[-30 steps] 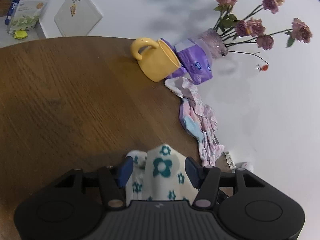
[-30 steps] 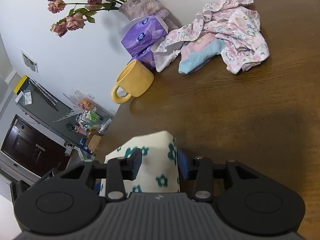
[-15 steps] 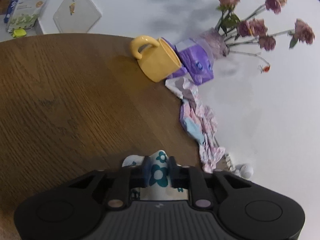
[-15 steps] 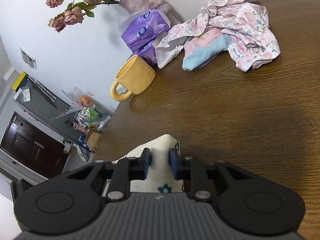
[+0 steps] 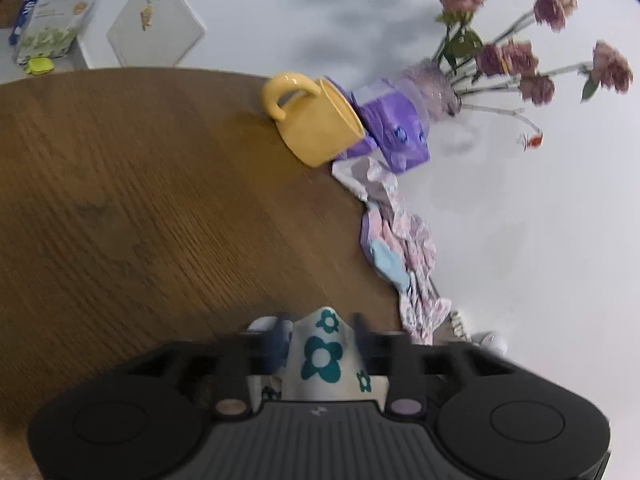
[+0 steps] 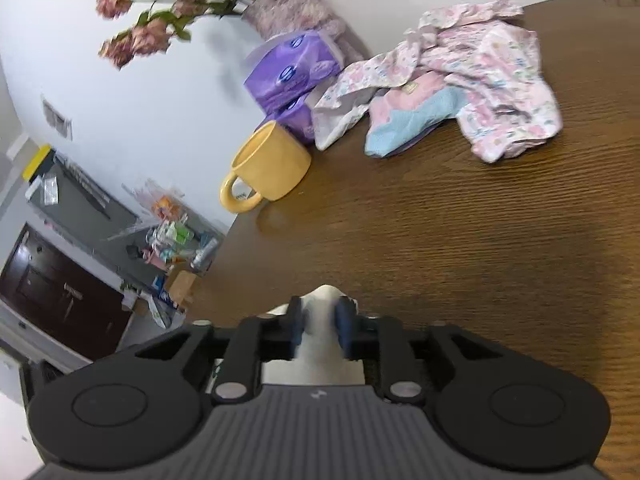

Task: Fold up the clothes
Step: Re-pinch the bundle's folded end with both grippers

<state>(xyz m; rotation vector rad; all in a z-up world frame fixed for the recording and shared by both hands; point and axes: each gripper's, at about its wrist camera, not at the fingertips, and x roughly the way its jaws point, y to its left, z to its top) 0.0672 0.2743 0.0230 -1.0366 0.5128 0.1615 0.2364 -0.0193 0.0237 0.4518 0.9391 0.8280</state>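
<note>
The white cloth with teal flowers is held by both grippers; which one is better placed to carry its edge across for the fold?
Probably neither: the left gripper and the right gripper each pinch the cloth equally close.

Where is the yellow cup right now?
The yellow cup stands on the wooden table near its far edge, touching or nearly touching the purple tissue packs; in the right wrist view it sits left of the pile of pink clothes.

text: none legible | tissue packs [image 6: 289, 76]: blue logo, blurred | white box [image 5: 154, 26]: print unreadable
</note>
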